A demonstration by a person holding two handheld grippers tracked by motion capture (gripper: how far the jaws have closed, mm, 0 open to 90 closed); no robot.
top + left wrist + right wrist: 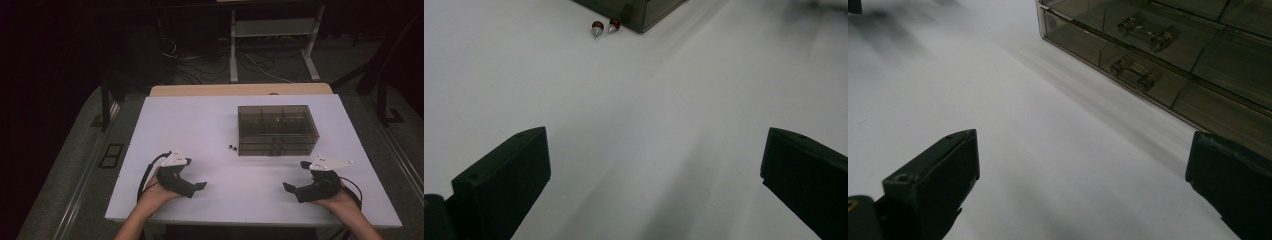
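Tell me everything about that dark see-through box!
The box looks like smoky clear plastic, low and rectangular, with dividers splitting it into compartments. Two small clear handles sit on its front, one above the other. It stands flat on the white table, shut as far as shows. Two tiny pins lie near its corner. No gripper touches it.

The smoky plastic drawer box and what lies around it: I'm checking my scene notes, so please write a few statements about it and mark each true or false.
1. Both drawers of the drawer box are shut. True.
2. The two small red-capped pieces lie inside a drawer. False: they lie on the white table by the box's front corner.
3. The left gripper holds one piece. False: its jaws stand open with nothing between them.
4. The right gripper is open, resting near the table's near edge. True.
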